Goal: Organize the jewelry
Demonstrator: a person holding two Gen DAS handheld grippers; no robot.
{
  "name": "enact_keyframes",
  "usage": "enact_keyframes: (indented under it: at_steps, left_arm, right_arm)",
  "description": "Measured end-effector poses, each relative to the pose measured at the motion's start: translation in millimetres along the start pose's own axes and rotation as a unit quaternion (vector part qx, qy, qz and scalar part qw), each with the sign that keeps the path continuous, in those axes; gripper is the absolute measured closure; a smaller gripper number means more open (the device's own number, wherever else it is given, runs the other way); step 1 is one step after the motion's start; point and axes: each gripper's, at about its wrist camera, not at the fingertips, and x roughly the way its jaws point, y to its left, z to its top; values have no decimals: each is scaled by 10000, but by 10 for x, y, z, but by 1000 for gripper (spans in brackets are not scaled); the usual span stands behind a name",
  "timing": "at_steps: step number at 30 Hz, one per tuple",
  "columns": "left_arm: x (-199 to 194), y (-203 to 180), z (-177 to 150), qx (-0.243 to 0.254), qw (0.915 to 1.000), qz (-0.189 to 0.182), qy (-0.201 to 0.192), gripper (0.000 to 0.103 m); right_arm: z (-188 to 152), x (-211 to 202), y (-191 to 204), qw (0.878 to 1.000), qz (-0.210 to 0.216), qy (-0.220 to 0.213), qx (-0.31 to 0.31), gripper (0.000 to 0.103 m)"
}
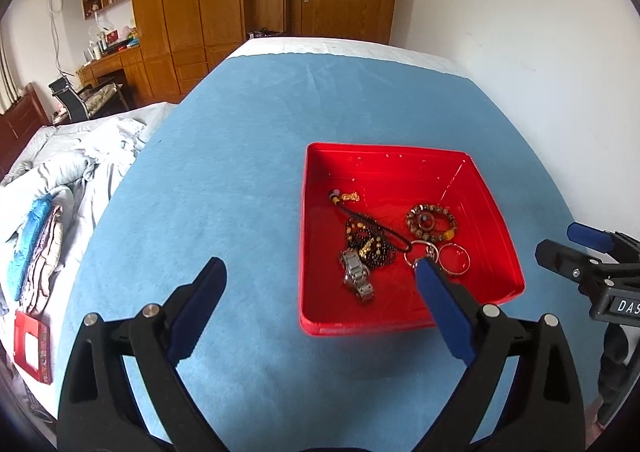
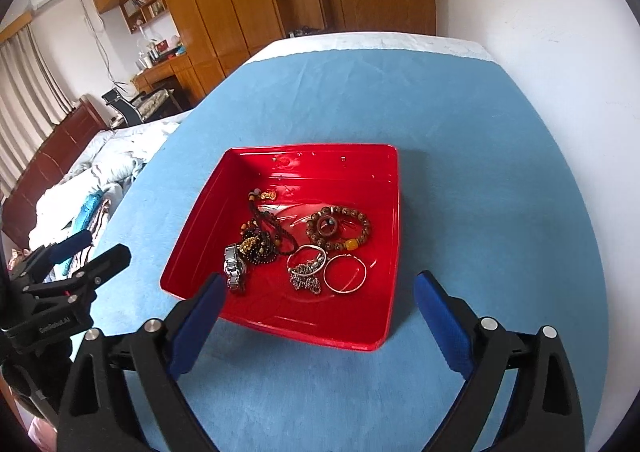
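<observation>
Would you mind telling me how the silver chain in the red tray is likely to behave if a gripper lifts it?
The silver chain lies bunched in a heap, so it probably hangs limp and slides. It touches the thin bangle and may drag it. The right gripper is open.

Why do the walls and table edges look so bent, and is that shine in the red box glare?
Both wrist views use fisheye lenses, so the blue cloth curves and the corners go black. In the right wrist view, the red box shows pale glare streaks on its glossy floor.
</observation>
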Motion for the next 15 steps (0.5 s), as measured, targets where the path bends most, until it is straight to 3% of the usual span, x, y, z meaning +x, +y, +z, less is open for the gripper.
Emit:
enact_keyframes:
  at_steps: [15]
  left_arm:
    - [-55,-21,-48,-1,10000,-31,-30,8]
  right_arm:
    - [-108,-84,53,9999,20,-114,-18,8]
